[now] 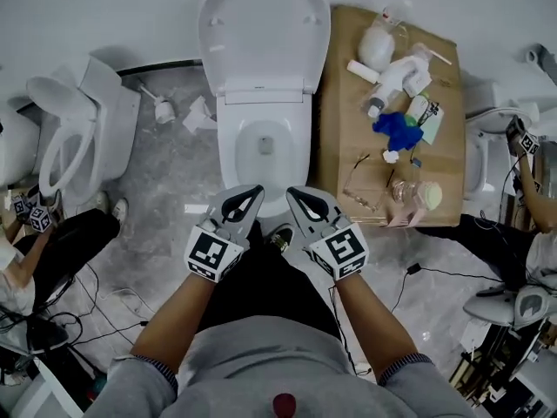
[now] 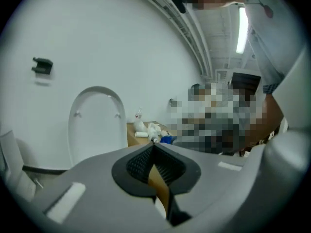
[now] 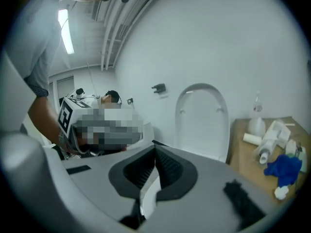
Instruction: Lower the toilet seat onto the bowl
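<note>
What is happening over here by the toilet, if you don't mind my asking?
A person faces a toilet, holding the left hand-held gripper and the right hand-held gripper out in front, both shut and empty. The toilet seat stands upright, not yet lowered onto the bowl. Neither gripper touches it.
</note>
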`<state>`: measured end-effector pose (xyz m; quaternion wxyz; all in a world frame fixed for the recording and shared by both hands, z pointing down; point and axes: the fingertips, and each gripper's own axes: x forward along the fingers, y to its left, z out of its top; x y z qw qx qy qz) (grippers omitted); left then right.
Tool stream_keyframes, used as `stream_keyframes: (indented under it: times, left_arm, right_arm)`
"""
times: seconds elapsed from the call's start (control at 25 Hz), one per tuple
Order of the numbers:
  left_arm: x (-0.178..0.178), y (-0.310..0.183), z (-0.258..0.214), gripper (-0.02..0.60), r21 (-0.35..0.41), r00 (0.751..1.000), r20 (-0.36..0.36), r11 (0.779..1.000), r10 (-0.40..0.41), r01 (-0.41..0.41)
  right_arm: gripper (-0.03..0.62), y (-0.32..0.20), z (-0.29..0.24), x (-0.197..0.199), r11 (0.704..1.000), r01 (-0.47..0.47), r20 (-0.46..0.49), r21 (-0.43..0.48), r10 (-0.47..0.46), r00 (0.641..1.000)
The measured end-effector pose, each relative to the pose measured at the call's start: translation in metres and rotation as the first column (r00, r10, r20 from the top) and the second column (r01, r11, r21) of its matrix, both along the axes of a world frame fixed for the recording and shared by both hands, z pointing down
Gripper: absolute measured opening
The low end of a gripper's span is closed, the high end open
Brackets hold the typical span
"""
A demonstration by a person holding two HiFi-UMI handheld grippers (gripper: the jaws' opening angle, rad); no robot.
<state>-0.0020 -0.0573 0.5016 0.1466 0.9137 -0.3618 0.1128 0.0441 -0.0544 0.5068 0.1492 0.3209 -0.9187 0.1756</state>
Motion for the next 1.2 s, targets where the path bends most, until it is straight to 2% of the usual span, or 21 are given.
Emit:
stream_keyframes:
  times: [0.08,0.2,0.32,0.6,0.76,1.2]
  left_arm:
    - [0.002,0.0,-0.035,0.006,0.048,1.0,-0.003,0.999,0.024,-0.023]
    - [0.004,0.001,-0.089,0.006,0.062,0.997,-0.069,0.998,0.017,-0.013]
    - [0.008,0.005,-0.136,0.006,0.126,0.994,-0.098,0.992,0.039,-0.027]
    - [0.002,0.017,-0.215,0.006,0.144,0.986,-0.161,0.989,0.04,-0.016]
    - [-0.003,0.026,-0.245,0.006,0.187,0.987,-0.154,0.982,0.044,-0.015]
    - [-0.002,0.034,-0.284,0.006,0.254,0.991,-0.124,0.967,0.053,-0.02]
  right_arm:
    - [0.015,-0.002,-0.039,0.001,0.999,-0.003,0.029,0.044,0.002,1.0]
    - [0.015,-0.003,-0.099,-0.002,0.994,0.003,0.071,0.111,-0.011,0.997]
    - [0.015,0.001,-0.151,-0.001,0.985,0.018,0.085,0.174,-0.033,0.996]
    - [0.015,0.018,-0.226,-0.013,0.958,0.06,0.08,0.28,-0.085,0.993]
    - [0.015,0.029,-0.258,-0.02,0.941,0.079,0.069,0.328,-0.107,0.992]
    - [0.015,0.037,-0.3,-0.017,0.935,0.074,0.105,0.348,-0.117,0.988]
